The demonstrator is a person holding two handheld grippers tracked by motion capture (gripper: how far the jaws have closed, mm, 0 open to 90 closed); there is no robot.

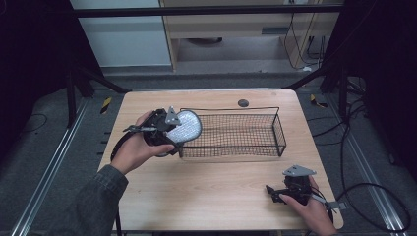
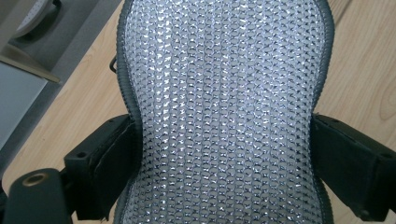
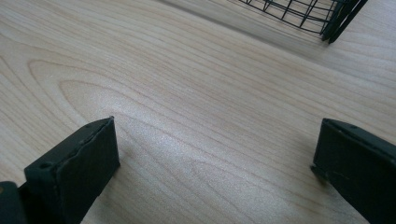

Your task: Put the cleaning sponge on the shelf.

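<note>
Silver mesh pad (image 2: 224,116) pinched by left tool (image 1: 169,129) | wire basket (image 1: 255,145) | right tool (image 3: 215,154) spread

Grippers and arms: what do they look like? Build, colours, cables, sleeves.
Both are black handheld units. The left gripper and right gripper each carry a grey three-cornered plate on top, a metal bar sticking out behind and a black trailing cable. Each has two flat, rectangular, matt black jaws with small screw holes. The left forearm wears a dark olive-grey sleeve.

Left gripper (image 1: 172,129) raised, clamped; right gripper (image 1: 272,191) low, agape.
</note>
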